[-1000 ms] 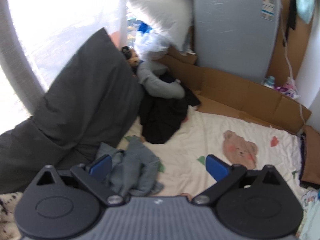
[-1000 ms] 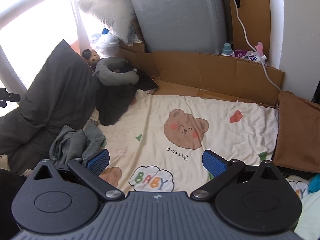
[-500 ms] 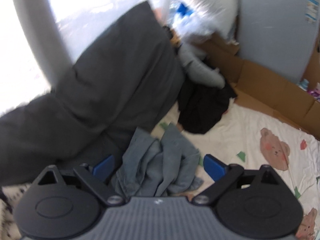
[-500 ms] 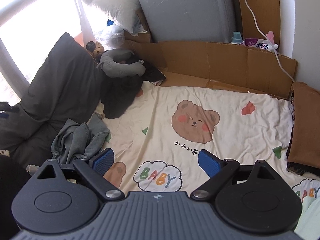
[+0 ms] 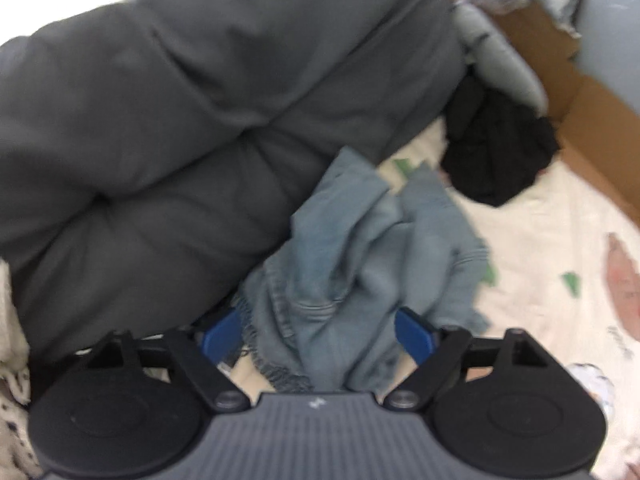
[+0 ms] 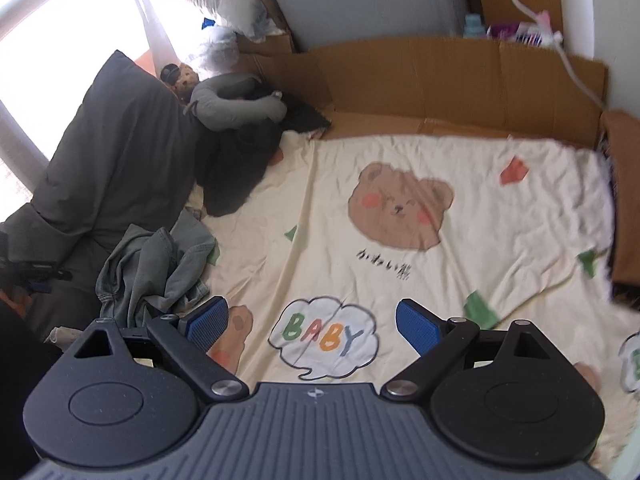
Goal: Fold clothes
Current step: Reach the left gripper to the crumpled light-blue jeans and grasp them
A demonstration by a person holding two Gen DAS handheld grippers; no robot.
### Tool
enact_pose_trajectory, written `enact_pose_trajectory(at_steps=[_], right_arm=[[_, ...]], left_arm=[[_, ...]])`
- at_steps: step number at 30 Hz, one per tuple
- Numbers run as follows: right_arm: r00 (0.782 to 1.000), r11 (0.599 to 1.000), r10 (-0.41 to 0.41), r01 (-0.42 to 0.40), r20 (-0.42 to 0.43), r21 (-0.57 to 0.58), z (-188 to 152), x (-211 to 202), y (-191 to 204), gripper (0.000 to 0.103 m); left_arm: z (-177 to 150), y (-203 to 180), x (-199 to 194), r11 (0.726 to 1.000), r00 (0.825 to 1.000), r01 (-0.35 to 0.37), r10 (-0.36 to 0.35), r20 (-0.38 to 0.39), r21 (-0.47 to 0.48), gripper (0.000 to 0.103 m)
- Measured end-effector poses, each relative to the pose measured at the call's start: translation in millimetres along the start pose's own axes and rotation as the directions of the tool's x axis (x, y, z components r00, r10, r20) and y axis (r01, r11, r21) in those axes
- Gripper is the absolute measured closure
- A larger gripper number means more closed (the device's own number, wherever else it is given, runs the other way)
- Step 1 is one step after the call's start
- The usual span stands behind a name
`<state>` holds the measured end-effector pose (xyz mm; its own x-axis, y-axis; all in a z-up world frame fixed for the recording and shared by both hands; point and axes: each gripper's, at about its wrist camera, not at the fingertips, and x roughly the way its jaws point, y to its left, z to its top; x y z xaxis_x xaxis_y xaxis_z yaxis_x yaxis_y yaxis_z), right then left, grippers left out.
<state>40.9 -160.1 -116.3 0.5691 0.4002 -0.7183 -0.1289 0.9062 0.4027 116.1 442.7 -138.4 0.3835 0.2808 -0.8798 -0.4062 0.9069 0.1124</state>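
A crumpled blue-grey garment point(image 5: 360, 248) lies on the cream bear-print sheet point(image 5: 540, 232), against the dark grey pillows. My left gripper point(image 5: 316, 336) hangs just over its near end. The jaws are closing, with the cloth bunched between the blue pads point(image 5: 414, 338), which do not visibly press on it. In the right wrist view the same garment point(image 6: 156, 268) sits at the left. My right gripper point(image 6: 313, 324) is open above the "BABY" print on the sheet point(image 6: 480, 200), to the right of the garment, with nothing between its fingers.
Two big dark grey pillows point(image 5: 180, 120) fill the left side. A black garment point(image 5: 496, 152) and a grey neck pillow point(image 6: 236, 100) lie at the back left. Cardboard point(image 6: 440, 68) lines the far edge, and a brown cushion point(image 6: 624, 200) stands at the right.
My left gripper has dropped and swung left onto the blue-grey garment, which now fills the space between its pads. My right gripper has sunk closer to the sheet, its jaws slightly narrower.
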Motion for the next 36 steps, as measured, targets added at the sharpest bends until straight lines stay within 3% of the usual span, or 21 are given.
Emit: enact_pose_trajectory(at_steps=[5, 10, 15, 22, 31, 33, 35, 36], right_arm=[[0.999, 0.994, 0.003, 0.003, -0.054, 0.108, -26, 52, -17, 0.021], [0.996, 0.991, -0.020, 0.031, -0.091, 0.130, -49, 97, -15, 0.022], [0.994, 0.985, 0.029, -0.010, -0.108, 0.173, -64, 120, -6, 0.022], [0.984, 0.979, 0.079, -0.047, -0.160, 0.196, -81, 147, -3, 0.022], [0.971, 0.968, 0.150, -0.106, -0.185, 0.226, -90, 180, 13, 0.022], [0.969, 0.971, 0.148, -0.104, -0.198, 0.215, -92, 183, 17, 0.022], [0.969, 0.970, 0.148, -0.103, -0.196, 0.221, -92, 183, 18, 0.022], [0.969, 0.967, 0.148, -0.101, -0.195, 0.233, -92, 183, 17, 0.022]], left_arm=[[-14, 5, 44, 0.999, 1.000, -0.019, 0.019, -0.005, -0.043, 0.018], [-22, 4, 79, 0.999, 0.998, -0.036, 0.034, -0.058, -0.025, 0.018], [-28, 5, 106, 0.997, 0.994, -0.056, 0.051, -0.093, -0.047, 0.019], [-20, 2, 114, 0.998, 0.998, -0.051, 0.050, -0.030, -0.031, 0.023], [-17, 15, 145, 0.998, 0.995, -0.032, 0.026, -0.100, -0.059, 0.022], [-16, 18, 147, 0.998, 0.994, 0.014, -0.021, -0.107, -0.067, 0.034], [-16, 20, 144, 0.995, 0.991, 0.065, -0.073, -0.110, -0.069, 0.068], [-16, 20, 140, 0.994, 0.990, 0.085, -0.092, -0.110, -0.064, 0.073]])
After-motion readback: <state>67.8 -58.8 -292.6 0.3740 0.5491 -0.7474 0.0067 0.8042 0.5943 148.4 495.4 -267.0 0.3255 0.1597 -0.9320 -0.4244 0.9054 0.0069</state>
